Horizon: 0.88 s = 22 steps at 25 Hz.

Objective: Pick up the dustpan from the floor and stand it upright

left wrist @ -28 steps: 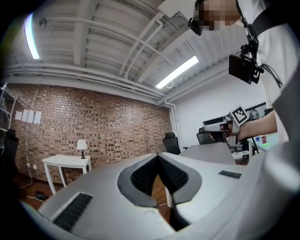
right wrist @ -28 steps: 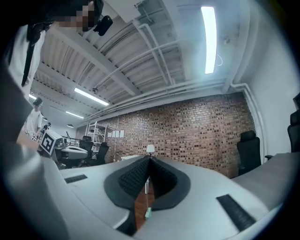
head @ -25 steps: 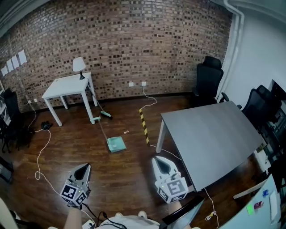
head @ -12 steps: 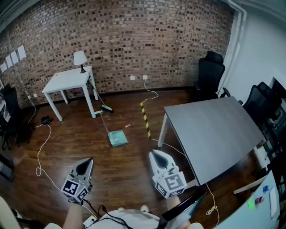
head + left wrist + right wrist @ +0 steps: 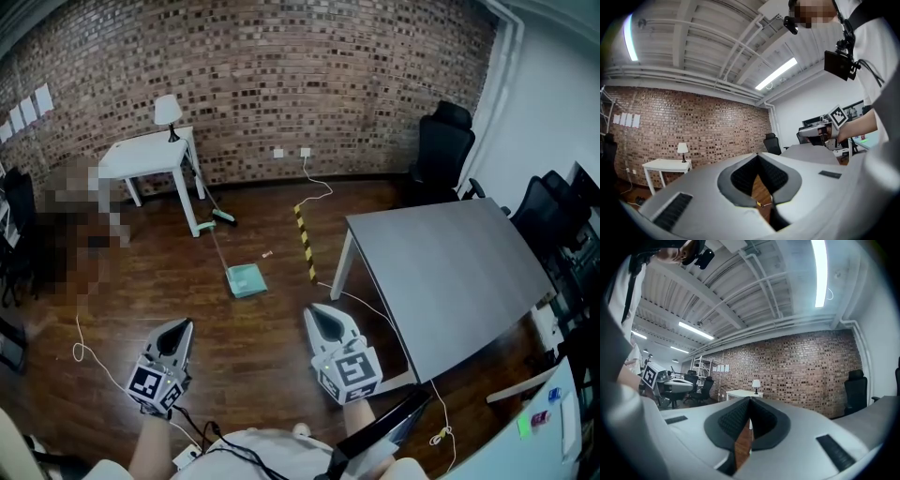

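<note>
Was only nearing the dustpan (image 5: 246, 279), flat and well ahead. Held left gripper (image 5: 177, 328) and right gripper (image 5: 321, 317) closed, empty — likely needed stepping closer, then opening.

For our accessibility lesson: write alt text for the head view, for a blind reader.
A teal dustpan lies flat on a wooden floor, between a white table and a grey table. In the foreground, the left gripper and right gripper are both shut and empty.

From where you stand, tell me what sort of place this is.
Probably an office or workroom: a large grey desk with black office chairs beside it, a small white table carrying a lamp, and a bare brick wall behind.
</note>
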{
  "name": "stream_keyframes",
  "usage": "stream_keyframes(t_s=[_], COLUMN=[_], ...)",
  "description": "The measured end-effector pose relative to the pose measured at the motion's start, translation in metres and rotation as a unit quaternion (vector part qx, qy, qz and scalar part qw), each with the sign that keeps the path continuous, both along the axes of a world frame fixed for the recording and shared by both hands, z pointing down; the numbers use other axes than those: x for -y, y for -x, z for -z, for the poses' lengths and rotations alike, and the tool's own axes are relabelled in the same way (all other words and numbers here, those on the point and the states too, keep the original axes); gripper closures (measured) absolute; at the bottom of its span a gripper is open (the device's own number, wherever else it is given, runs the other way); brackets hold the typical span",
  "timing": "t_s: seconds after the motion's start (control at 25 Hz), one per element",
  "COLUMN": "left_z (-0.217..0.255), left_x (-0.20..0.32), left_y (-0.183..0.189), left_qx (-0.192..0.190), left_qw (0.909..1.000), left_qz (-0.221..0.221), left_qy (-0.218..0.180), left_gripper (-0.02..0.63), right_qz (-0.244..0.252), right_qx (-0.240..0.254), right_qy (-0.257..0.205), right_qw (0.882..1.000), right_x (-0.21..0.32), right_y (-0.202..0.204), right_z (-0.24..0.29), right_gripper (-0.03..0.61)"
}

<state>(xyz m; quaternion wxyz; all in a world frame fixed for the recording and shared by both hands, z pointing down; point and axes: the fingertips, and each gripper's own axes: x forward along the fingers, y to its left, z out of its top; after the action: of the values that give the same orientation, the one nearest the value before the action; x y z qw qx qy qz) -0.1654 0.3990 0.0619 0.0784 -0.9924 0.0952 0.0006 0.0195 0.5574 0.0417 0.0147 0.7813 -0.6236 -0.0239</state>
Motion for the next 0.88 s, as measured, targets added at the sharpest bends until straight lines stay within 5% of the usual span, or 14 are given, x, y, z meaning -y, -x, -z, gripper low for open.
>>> stream_keyframes(t_s=[0.88], left_z=[0.004], left_x=[0.005], left_y=[-0.016], left_qx=[0.002], left_qw=[0.9998], left_qz=[-0.015], left_qy=[-0.013], left_gripper=[0.612], right_qz=[0.016], right_qx=[-0.014], right_qy=[0.001], right_qw=[1.0], right_x=[0.024], right_y=[-0.003], right_z=[0.01], right_gripper=[0.6])
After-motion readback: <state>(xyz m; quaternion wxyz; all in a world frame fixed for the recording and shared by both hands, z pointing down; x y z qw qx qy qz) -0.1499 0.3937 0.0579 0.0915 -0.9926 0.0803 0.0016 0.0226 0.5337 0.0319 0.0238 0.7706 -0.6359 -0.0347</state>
